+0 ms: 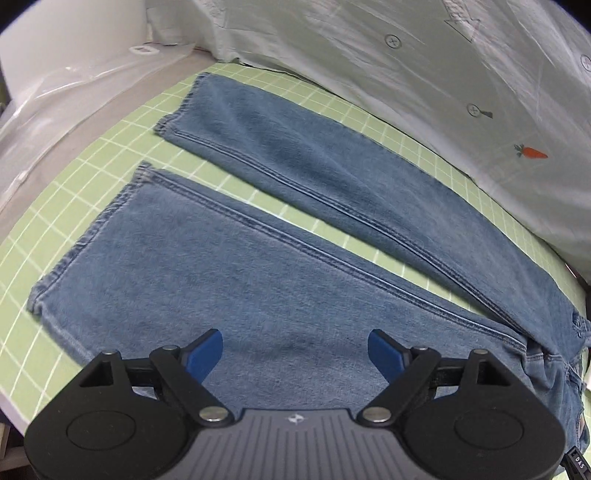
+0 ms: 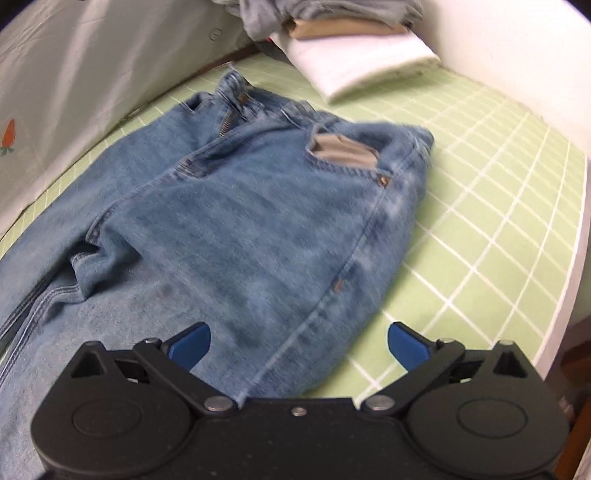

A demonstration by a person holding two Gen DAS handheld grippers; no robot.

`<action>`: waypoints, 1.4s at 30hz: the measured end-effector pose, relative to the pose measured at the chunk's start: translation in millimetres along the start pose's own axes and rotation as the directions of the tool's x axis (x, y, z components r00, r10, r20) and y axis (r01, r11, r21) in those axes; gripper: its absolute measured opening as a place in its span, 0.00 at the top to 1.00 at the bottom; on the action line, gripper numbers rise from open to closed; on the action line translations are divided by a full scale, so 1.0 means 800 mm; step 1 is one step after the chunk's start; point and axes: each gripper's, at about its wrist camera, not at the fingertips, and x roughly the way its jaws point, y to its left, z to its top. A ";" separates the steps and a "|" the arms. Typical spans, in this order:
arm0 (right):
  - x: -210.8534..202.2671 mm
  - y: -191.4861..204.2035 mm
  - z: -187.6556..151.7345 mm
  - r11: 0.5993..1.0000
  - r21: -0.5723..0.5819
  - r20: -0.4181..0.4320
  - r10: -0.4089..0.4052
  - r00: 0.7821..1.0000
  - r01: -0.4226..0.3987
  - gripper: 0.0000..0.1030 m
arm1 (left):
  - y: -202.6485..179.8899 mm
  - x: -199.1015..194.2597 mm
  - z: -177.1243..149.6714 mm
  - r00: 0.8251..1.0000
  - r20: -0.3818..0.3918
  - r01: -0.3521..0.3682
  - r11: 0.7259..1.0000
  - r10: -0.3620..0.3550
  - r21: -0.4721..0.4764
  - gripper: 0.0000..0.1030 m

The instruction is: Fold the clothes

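Note:
A pair of blue jeans (image 1: 258, 266) lies flat on the green grid mat (image 1: 92, 166), its two legs spread apart with hems toward the left. My left gripper (image 1: 295, 350) hovers open above the nearer leg, nothing between its blue pads. In the right wrist view the waist and hip of the jeans (image 2: 258, 206) show, fly unzipped and a grey pocket lining (image 2: 343, 151) turned out. My right gripper (image 2: 299, 343) is open over the outer side seam at the hip, holding nothing.
A white sheet with a carrot print (image 1: 530, 151) hangs along the far side of the mat. A folded white cloth (image 2: 362, 62) with other folded clothes (image 2: 325, 14) on it sits past the waistband. The mat's right edge (image 2: 576, 236) drops off.

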 end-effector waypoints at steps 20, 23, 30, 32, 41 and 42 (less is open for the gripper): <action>-0.003 0.242 0.030 0.971 -0.240 0.025 0.023 0.999 -0.016 0.00 | 0.166 0.113 0.217 0.991 0.085 -0.080 0.969 0.103 -0.234 0.26; 0.001 0.269 0.027 0.965 -0.261 0.006 -0.007 1.000 0.008 0.00 | 0.180 0.147 0.249 0.990 0.074 -0.102 0.971 0.121 -0.215 0.30; 0.012 0.310 0.017 0.939 -0.344 -0.042 -0.046 0.998 0.029 0.00 | 0.171 0.186 0.269 0.982 0.092 -0.158 0.982 0.167 -0.100 0.44; 0.014 0.318 0.016 0.933 -0.360 -0.046 -0.047 0.998 0.027 0.00 | 0.166 0.186 0.267 0.973 0.113 -0.190 0.978 0.200 -0.089 0.72; 0.003 0.326 0.022 0.919 -0.394 -0.005 -0.027 1.000 0.023 0.00 | 0.157 0.093 0.310 0.930 0.367 0.103 0.980 -0.034 -0.170 0.98; 0.001 0.323 0.023 0.921 -0.388 0.002 -0.028 1.000 0.026 0.00 | 0.153 0.066 0.318 0.902 0.426 0.158 0.973 -0.073 -0.166 0.98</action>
